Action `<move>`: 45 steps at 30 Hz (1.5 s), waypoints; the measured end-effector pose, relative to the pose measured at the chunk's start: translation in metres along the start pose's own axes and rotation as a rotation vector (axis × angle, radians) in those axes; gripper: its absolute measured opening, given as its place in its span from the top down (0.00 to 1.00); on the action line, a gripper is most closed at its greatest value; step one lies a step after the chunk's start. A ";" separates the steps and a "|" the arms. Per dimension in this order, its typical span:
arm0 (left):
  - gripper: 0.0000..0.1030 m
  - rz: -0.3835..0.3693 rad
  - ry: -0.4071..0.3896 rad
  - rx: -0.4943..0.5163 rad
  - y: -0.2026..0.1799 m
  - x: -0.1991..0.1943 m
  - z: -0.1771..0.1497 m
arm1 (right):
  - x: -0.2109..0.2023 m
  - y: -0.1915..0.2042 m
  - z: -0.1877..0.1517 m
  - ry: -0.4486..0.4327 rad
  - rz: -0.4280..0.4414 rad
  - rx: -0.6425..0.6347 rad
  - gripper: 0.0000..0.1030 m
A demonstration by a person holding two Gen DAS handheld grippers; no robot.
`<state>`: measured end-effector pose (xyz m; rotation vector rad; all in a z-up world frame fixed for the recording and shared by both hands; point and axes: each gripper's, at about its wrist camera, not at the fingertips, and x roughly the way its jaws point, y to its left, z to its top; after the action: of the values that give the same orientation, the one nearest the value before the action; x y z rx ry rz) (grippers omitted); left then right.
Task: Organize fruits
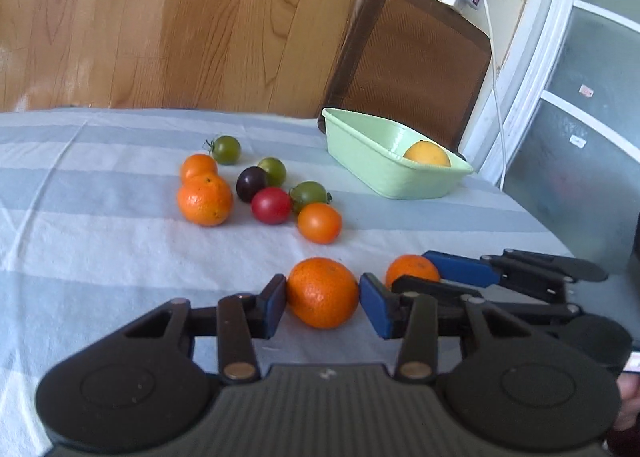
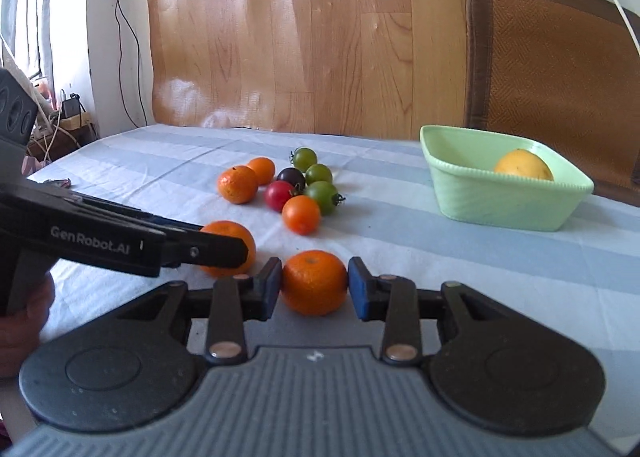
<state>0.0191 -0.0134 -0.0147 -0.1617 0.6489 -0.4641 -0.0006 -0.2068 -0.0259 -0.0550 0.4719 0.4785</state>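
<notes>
While both of my claws sit low over the striped bench (image 1: 100, 241), each one has a mandarin between its blue pads. My left claw (image 1: 322, 299) brackets the nearer mandarin (image 1: 322, 292): the left pad touches the peel, the right pad is at its edge, and I cannot tell whether it presses or only brushes. The fruit rests on the cloth. My right claw (image 2: 314, 284) closes on the other mandarin (image 2: 314, 282), both pads against its sides, the fruit also down on the cloth. In the left wrist view that right claw (image 1: 416, 271) comes in from the side around its mandarin (image 1: 412, 269), just beside mine.

Farther back lies the loose cluster: two mandarins (image 1: 205, 199) touching each other, an orange tomato (image 1: 319, 223), a red tomato (image 1: 271, 205), a dark purple tomato (image 1: 251, 183) and three green tomatoes (image 1: 226, 149), all close together. To the right of them stands the pale green bowl (image 1: 360, 161), holding a single yellow-orange fruit (image 1: 426, 154) against its far corner. A brown chair back (image 1: 412, 57) rises behind the bowl.
</notes>
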 end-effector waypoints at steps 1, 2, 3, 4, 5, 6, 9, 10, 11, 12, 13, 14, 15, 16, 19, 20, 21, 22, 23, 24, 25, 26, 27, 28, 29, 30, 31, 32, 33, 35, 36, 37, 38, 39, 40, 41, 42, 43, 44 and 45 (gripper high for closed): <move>0.58 0.010 0.000 0.005 -0.001 0.000 -0.001 | 0.001 0.000 0.000 0.011 0.003 0.002 0.57; 0.57 0.026 0.001 0.014 -0.003 0.000 -0.002 | 0.003 0.000 0.000 0.024 0.006 0.005 0.55; 0.55 0.039 0.001 0.024 -0.003 0.000 -0.004 | 0.004 -0.001 -0.002 0.037 0.009 0.010 0.54; 0.52 0.042 -0.003 0.029 -0.004 -0.001 -0.005 | 0.006 -0.002 -0.002 0.052 0.014 0.018 0.54; 0.50 0.054 -0.009 0.032 -0.004 -0.002 -0.005 | 0.008 -0.004 -0.002 0.066 0.021 0.029 0.54; 0.46 0.062 -0.010 0.030 -0.004 -0.002 -0.005 | 0.007 -0.005 -0.002 0.063 0.026 0.033 0.52; 0.43 0.058 -0.011 0.016 -0.001 -0.001 -0.003 | 0.006 -0.005 -0.003 0.063 0.034 0.036 0.50; 0.43 0.058 -0.011 0.016 -0.002 0.000 -0.003 | 0.006 -0.005 -0.004 0.063 0.034 0.035 0.50; 0.43 0.061 -0.012 0.018 -0.002 0.000 -0.003 | 0.006 -0.005 -0.004 0.063 0.033 0.033 0.50; 0.43 0.066 -0.014 0.021 -0.003 0.000 -0.003 | 0.006 -0.005 -0.004 0.063 0.032 0.031 0.50; 0.43 0.068 -0.015 0.024 -0.004 0.000 -0.003 | 0.006 -0.004 -0.004 0.064 0.032 0.030 0.50; 0.43 0.069 -0.016 0.025 -0.004 0.000 -0.004 | 0.006 -0.005 -0.004 0.064 0.032 0.029 0.50; 0.43 0.069 -0.016 0.025 -0.004 0.000 -0.004 | 0.006 -0.005 -0.004 0.064 0.032 0.030 0.50; 0.43 0.069 -0.016 0.025 -0.004 0.000 -0.004 | 0.006 -0.005 -0.004 0.063 0.033 0.030 0.50; 0.43 0.066 -0.016 0.027 -0.004 0.000 -0.004 | 0.006 -0.004 -0.004 0.064 0.032 0.029 0.50; 0.43 0.066 -0.016 0.027 -0.004 0.000 -0.004 | 0.006 -0.004 -0.004 0.064 0.031 0.029 0.50; 0.43 0.066 -0.016 0.027 -0.004 0.000 -0.004 | 0.006 -0.004 -0.004 0.064 0.031 0.028 0.50; 0.43 0.065 -0.016 0.028 -0.004 0.000 -0.004 | 0.006 -0.004 -0.004 0.064 0.031 0.027 0.50; 0.43 0.065 -0.017 0.029 -0.004 0.000 -0.004 | 0.006 -0.004 -0.004 0.064 0.030 0.026 0.50; 0.43 0.064 -0.019 0.032 -0.004 0.000 -0.004 | 0.006 -0.004 -0.004 0.065 0.029 0.025 0.50; 0.43 0.062 -0.020 0.034 -0.004 0.000 -0.004 | 0.006 -0.004 -0.004 0.065 0.028 0.024 0.50; 0.43 0.062 -0.020 0.035 -0.004 0.000 -0.004 | 0.006 -0.003 -0.004 0.065 0.026 0.024 0.50; 0.43 0.061 -0.020 0.036 -0.004 0.000 -0.004 | 0.006 -0.003 -0.004 0.065 0.025 0.022 0.50; 0.43 0.061 -0.019 0.035 -0.004 0.000 -0.004 | 0.006 -0.003 -0.004 0.066 0.024 0.020 0.50; 0.43 0.061 -0.016 0.034 -0.004 0.000 -0.004 | 0.006 -0.003 -0.004 0.066 0.023 0.019 0.50; 0.43 0.062 -0.014 0.033 -0.003 0.001 -0.004 | 0.006 -0.003 -0.004 0.066 0.022 0.017 0.50; 0.43 0.063 -0.014 0.033 -0.004 0.001 -0.004 | 0.006 -0.003 -0.004 0.066 0.021 0.016 0.50; 0.43 0.065 -0.014 0.035 -0.004 0.001 -0.004 | 0.006 -0.003 -0.004 0.066 0.020 0.015 0.50; 0.43 0.066 -0.014 0.037 -0.003 0.001 -0.003 | 0.005 -0.002 -0.003 0.067 0.018 0.015 0.50; 0.43 0.069 -0.013 0.038 -0.003 0.001 -0.003 | 0.005 -0.002 -0.004 0.067 0.017 0.013 0.50; 0.43 0.071 -0.013 0.039 -0.002 0.001 -0.003 | 0.006 -0.001 -0.003 0.068 0.015 0.011 0.50; 0.43 0.073 -0.013 0.040 -0.002 0.001 -0.003 | 0.006 0.000 -0.003 0.068 0.013 0.010 0.50; 0.43 0.075 -0.013 0.041 -0.002 0.001 -0.003 | 0.006 0.000 -0.003 0.068 0.012 0.008 0.50; 0.43 0.077 -0.013 0.042 -0.002 0.001 -0.003 | 0.006 0.000 -0.004 0.068 0.011 0.007 0.50; 0.43 0.079 -0.013 0.043 -0.002 0.001 -0.003 | 0.006 0.000 -0.003 0.068 0.011 0.005 0.50; 0.43 0.081 -0.013 0.044 -0.002 0.001 -0.003 | 0.006 -0.001 -0.003 0.068 0.010 0.004 0.50; 0.43 0.083 -0.014 0.045 -0.002 0.001 -0.003 | 0.006 -0.001 -0.004 0.068 0.009 0.003 0.50; 0.43 0.085 -0.014 0.046 -0.001 0.001 -0.004 | 0.006 0.000 -0.004 0.068 0.007 0.002 0.50; 0.43 0.087 -0.015 0.046 -0.001 0.000 -0.004 | 0.006 0.001 -0.004 0.068 0.005 0.000 0.50; 0.43 0.087 -0.015 0.047 -0.001 0.000 -0.004 | 0.006 0.001 -0.004 0.068 0.003 -0.001 0.50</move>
<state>0.0164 -0.0147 -0.0172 -0.0916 0.6270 -0.3934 0.0021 -0.2044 -0.0317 -0.0712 0.5388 0.4813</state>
